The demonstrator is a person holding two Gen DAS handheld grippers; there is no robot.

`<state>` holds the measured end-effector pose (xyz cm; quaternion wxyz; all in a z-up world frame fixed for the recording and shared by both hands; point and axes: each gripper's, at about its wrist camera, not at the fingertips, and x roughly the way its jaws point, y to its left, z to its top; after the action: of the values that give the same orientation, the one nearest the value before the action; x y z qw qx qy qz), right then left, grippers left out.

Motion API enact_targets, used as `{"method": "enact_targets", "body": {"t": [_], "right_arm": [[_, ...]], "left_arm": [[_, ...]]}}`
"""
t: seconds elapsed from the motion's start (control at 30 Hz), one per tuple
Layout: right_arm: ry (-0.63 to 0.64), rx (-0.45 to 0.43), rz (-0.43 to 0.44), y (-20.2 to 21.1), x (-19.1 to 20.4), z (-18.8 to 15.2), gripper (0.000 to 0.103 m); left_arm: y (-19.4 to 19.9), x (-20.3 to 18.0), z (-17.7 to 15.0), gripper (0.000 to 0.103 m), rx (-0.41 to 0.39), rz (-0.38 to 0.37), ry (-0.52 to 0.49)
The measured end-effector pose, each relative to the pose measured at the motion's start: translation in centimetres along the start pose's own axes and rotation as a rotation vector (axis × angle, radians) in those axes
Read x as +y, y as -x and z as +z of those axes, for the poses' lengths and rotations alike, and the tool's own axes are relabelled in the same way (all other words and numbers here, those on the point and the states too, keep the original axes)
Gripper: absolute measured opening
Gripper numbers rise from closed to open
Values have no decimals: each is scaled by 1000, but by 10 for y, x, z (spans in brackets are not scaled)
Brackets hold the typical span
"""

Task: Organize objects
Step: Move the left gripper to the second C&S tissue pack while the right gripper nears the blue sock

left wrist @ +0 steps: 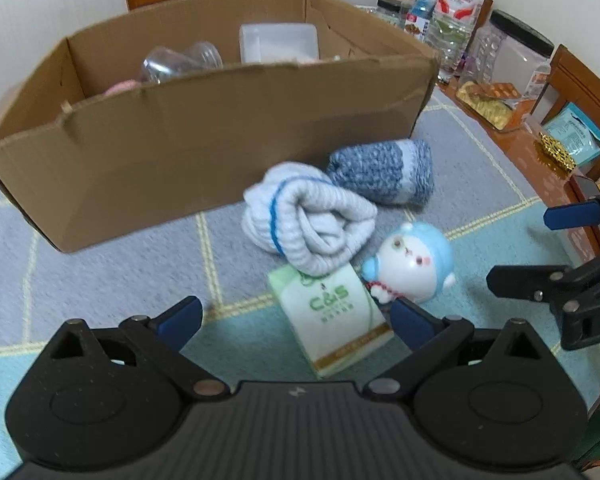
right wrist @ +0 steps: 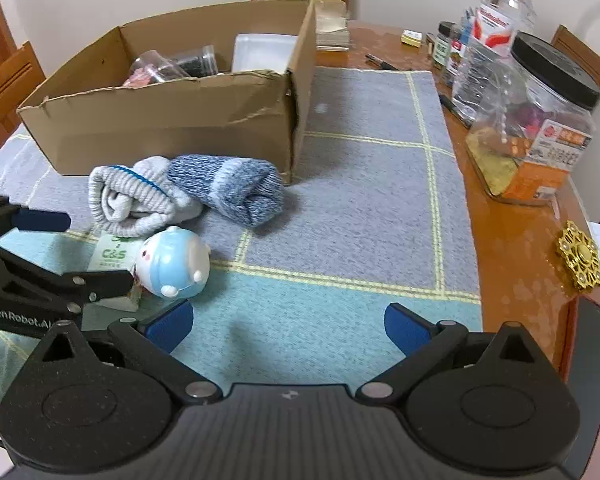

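1. A cardboard box (right wrist: 172, 120) stands open-topped on the checked cloth (right wrist: 360, 200) toward the far left part of the table (right wrist: 512, 264).
2. Inside the box lie a clear plastic cup (right wrist: 156, 66) on its side and a white plastic container (right wrist: 262, 52) against the far right wall.
3. A rolled white sock (left wrist: 304, 220) with a blue stripe lies on the cloth just in front of the box's near wall.
4. A rolled blue knitted sock (left wrist: 384, 172) touches the white one on its right and sits close to the box's near right corner.
5. A green-and-white tissue pack (left wrist: 336, 316) marked "C&S" lies nearer the front edge, its far end tucked under the white sock.
6. A small blue-and-white toy figure (left wrist: 412, 260) lies tipped over beside the tissue pack, touching its right side.
7. The left gripper (left wrist: 296, 320) hovers over the tissue pack with its blue-padded fingers spread wide and holding nothing.
8. The right gripper (right wrist: 288, 326) hangs over bare turquoise cloth near the front edge, fingers likewise wide apart and empty.
9. Along the table's right edge stand a water bottle (right wrist: 496, 32) and a clear jar (right wrist: 540, 120) with a black lid.
10. A gold ornament (right wrist: 580, 260) lies on the bare wood near the front right corner.
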<state>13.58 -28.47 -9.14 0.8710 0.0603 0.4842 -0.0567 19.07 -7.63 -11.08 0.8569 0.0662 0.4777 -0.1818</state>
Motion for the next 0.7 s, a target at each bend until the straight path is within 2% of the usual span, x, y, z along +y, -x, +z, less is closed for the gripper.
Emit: {"method": "enact_targets", "body": {"t": [0.3, 0.7], "right_arm": [[-30, 10, -19, 2, -2, -2, 103], [-34, 17, -30, -3, -1, 5, 103]], "left_arm": [[-10, 3, -5, 100, 6, 46, -10], [4, 61, -20, 100, 17, 125, 79]]}}
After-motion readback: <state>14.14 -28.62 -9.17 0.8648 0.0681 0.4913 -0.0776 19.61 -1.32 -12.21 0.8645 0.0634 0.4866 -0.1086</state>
